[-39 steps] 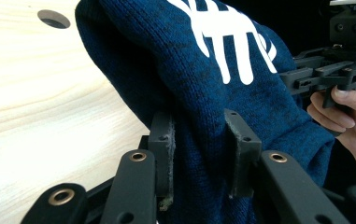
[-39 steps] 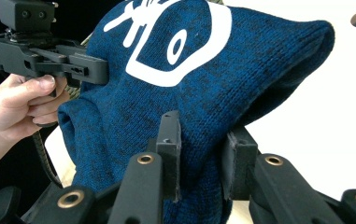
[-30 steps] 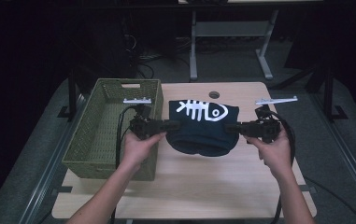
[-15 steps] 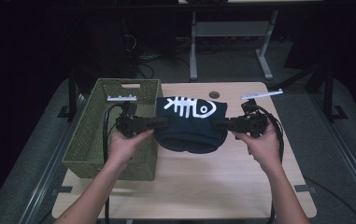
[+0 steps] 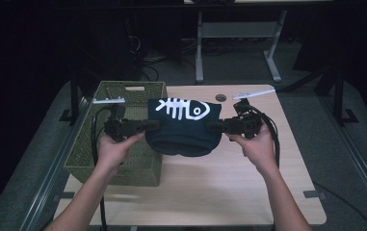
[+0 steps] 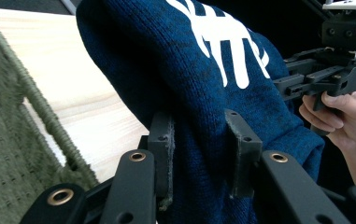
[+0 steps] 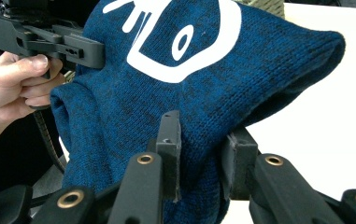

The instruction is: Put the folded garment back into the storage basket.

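High view: above, facing fwd/down over table [image 5: 248, 192]. Gripper views: close-up along own jaws, facing each other. All three share blue knit hat [image 5: 183, 127] [image 6: 203, 93] [image 7: 189, 88].

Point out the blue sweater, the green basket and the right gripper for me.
blue sweater [image 5: 183, 132], high view, on the knit below the white fish-bone print.
green basket [image 5: 132, 88], high view, on its far rim.
right gripper [image 7: 199, 154], right gripper view, between its jaws, clamped on the sweater's edge.

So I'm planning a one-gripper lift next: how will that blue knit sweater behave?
Probably floppy: the blue knit sweater sags between the left gripper and right gripper. Likely grippy, since the knit bunches between the jaws. One-sided, it would probably drape down.
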Demonstrator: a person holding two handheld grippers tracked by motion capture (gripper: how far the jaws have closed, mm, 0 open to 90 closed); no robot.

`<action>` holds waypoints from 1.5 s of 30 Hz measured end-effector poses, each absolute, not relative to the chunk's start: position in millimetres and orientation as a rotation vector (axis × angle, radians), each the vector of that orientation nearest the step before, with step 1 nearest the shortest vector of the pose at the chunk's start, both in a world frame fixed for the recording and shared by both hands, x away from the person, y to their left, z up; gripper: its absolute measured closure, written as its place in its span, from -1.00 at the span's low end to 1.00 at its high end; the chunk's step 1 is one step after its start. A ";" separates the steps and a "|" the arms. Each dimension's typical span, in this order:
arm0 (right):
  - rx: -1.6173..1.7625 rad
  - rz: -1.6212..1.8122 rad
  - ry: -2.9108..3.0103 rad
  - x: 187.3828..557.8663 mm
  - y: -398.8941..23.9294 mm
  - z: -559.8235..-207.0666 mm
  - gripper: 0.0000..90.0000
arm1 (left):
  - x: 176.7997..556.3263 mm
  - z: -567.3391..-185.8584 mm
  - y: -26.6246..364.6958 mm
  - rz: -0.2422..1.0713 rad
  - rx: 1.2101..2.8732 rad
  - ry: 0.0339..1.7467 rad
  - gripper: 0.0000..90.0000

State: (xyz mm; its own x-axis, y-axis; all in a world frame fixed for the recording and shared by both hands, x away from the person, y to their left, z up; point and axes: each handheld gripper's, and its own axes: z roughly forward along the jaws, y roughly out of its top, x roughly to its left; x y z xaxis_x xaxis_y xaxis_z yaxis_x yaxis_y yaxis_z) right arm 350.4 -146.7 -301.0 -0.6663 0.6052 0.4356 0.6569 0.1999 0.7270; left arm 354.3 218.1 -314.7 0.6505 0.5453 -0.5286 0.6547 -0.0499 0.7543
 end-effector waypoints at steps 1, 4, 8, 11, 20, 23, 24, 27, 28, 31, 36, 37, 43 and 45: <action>-1.258 -1.497 -2.388 351.3 -144.5 -300.7 0.60 | 354.1 -314.2 220.5 -0.117 1.709 0.985 0.51; -1.243 -1.493 -2.394 354.3 -137.2 -300.2 0.60 | 354.0 -314.0 227.5 -0.109 1.705 0.997 0.51; -1.223 -1.487 -2.402 358.5 -126.8 -299.6 0.60 | 353.5 -313.3 237.6 -0.099 1.702 1.007 0.51; -1.207 -1.473 -2.413 361.4 -119.2 -298.4 0.60 | 352.2 -312.9 243.7 -0.095 1.692 1.019 0.51; -1.183 -1.457 -2.428 365.8 -102.3 -298.1 0.60 | 350.2 -313.6 258.1 -0.087 1.683 1.040 0.51; -1.178 -1.455 -2.429 367.4 -99.2 -298.1 0.60 | 349.9 -312.8 261.0 -0.081 1.681 1.040 0.51; -1.180 -1.455 -2.424 368.0 -98.1 -298.0 0.60 | 349.8 -312.4 261.8 -0.081 1.675 1.045 0.51; -1.169 -1.455 -2.429 370.5 -94.6 -298.0 0.60 | 349.3 -312.2 265.8 -0.079 1.671 1.050 0.51; -1.167 -1.454 -2.427 370.9 -93.1 -297.9 0.60 | 349.2 -312.5 267.6 -0.079 1.671 1.052 0.51; -1.166 -1.446 -2.431 372.1 -87.5 -298.4 0.60 | 349.6 -314.1 272.7 -0.075 1.673 1.057 0.51; -1.150 -1.437 -2.438 374.2 -78.9 -298.3 0.60 | 347.8 -315.1 281.1 -0.072 1.661 1.076 0.51; -1.145 -1.437 -2.442 374.4 -76.9 -298.5 0.60 | 347.6 -315.3 283.2 -0.068 1.660 1.078 0.51; -1.128 -1.440 -2.438 377.5 -63.3 -299.4 0.60 | 344.4 -314.2 295.6 -0.049 1.648 1.101 0.51; -1.122 -1.439 -2.439 379.0 -57.4 -299.4 0.60 | 343.3 -314.3 301.2 -0.045 1.645 1.111 0.51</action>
State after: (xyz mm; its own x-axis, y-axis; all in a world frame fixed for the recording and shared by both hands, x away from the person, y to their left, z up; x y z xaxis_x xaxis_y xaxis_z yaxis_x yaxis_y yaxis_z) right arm 379.0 -57.4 -299.4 -0.7246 0.5434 0.4239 0.6337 0.2836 0.7197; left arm 343.3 301.2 -314.3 0.5603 0.6295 -0.5384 0.6711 0.0361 0.7405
